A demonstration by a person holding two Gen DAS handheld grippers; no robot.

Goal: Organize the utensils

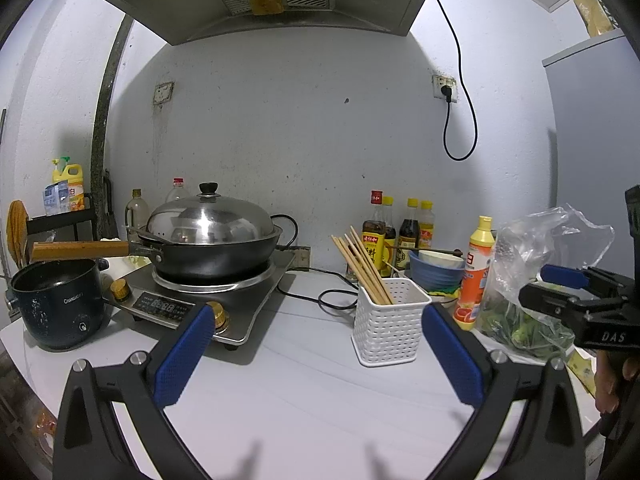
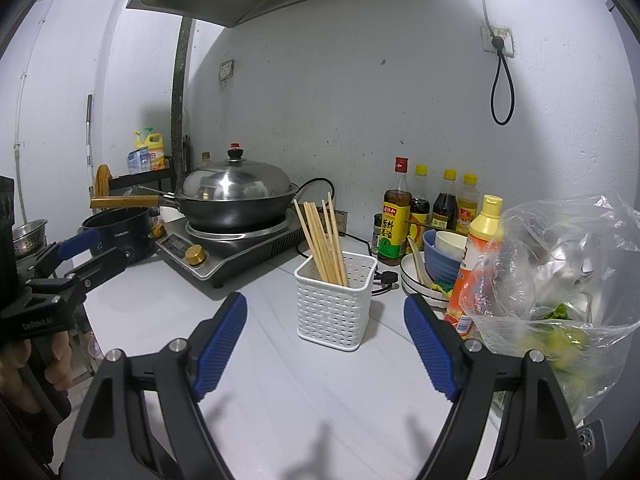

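Wide white countertop (image 2: 320,392) in front of us, and both tools are hanging back over it with nothing in them. On the far left the induction cooker (image 1: 224,300) carries the lidded wok (image 1: 212,240), with the dark electric pot (image 1: 60,304) beside it; neither looks like part of this job. Over on the right, a plastic bag of greens (image 2: 560,280) crowds the counter edge, and behind it sits the stack of bowls and plates (image 2: 436,264) with what looks like a pale spoon (image 2: 416,264) resting in it. Dead centre is the one that matters: the white perforated holder (image 2: 334,300), standing upright, with the chopsticks (image 2: 324,240) already inside and fanning up and leftward. The left gripper (image 1: 316,348) is spread wide, empty, its blue pads framing bare counter with the holder just ahead to the right. The right gripper (image 2: 324,348) is equally wide and empty, the holder sitting square between its fingers but further out. My read: if anything is left to file, it's that spoon. Best approach is the right tool, since it's nearer, coming in over the dish stack, pinching the handle well up and lifting straight before swinging across. Watch the orange dish-soap bottle (image 2: 476,264) and the bag; both are tight beside the route. The holder looks light, so drop in from above, don't nudge its rim.
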